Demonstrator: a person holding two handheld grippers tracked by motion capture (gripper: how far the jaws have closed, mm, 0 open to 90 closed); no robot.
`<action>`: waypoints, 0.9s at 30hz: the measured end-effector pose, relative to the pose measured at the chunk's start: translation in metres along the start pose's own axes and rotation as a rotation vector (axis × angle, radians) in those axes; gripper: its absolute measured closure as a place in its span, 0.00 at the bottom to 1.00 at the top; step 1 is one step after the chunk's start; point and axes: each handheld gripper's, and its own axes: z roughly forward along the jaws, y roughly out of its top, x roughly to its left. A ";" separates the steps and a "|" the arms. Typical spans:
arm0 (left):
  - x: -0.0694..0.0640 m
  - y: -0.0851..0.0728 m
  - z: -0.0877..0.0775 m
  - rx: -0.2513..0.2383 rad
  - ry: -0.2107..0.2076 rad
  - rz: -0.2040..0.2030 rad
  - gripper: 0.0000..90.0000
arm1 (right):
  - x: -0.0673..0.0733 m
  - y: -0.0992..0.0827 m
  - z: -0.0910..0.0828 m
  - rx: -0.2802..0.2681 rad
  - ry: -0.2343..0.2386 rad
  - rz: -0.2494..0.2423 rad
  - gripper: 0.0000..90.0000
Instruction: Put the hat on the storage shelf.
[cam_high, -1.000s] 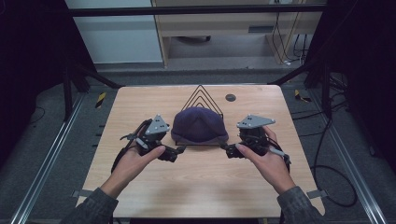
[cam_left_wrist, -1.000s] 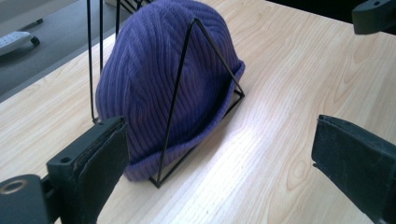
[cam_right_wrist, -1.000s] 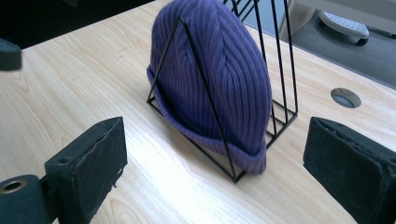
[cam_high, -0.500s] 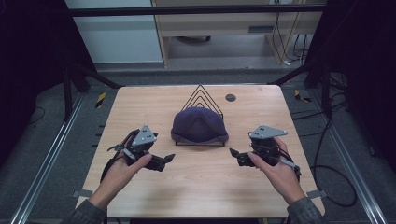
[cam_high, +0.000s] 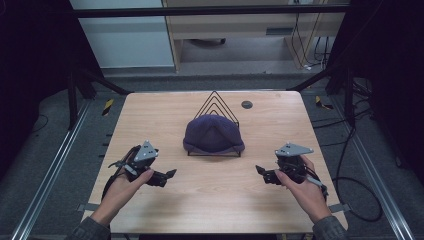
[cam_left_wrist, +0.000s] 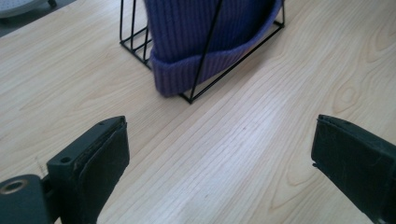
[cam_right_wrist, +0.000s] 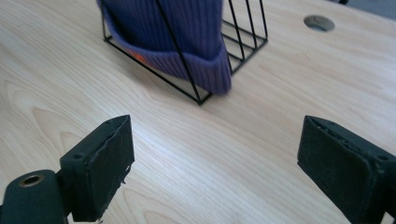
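A purple ribbed knit beanie (cam_high: 213, 134) sat at the centre of the high view, draped over a black wire rack of nested triangles (cam_high: 216, 102) that stood on a pale wooden table (cam_high: 210, 200). The hat's folded brim reached down to the rack's base rail. A small round dark hole (cam_high: 246, 104) marked the tabletop toward the upper right of the rack.

In the lower left of the high view, the person's left hand (cam_high: 122, 182) held the left gripper (cam_high: 166, 176) low over the table, well apart from the hat. Its jaws stood wide open with nothing between them; the left gripper view showed bare wood between the two black pads, with the hat and rack at the top of the frame.

In the lower right, the right hand (cam_high: 302, 187) held the right gripper (cam_high: 262, 173), also well apart from the hat. Its jaws were likewise spread wide and empty, with the beanie's brim in the upper middle of the right gripper view.
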 end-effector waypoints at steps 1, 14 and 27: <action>0.003 -0.005 0.002 0.010 0.004 -0.003 0.04 | -0.002 -0.003 0.001 0.008 -0.005 0.009 0.12; 0.019 -0.038 0.013 0.072 0.014 -0.043 0.04 | -0.023 -0.037 0.010 0.080 -0.018 0.066 0.12; 0.053 -0.072 0.015 0.098 0.081 -0.149 0.04 | -0.045 -0.062 0.021 0.094 -0.076 0.162 0.12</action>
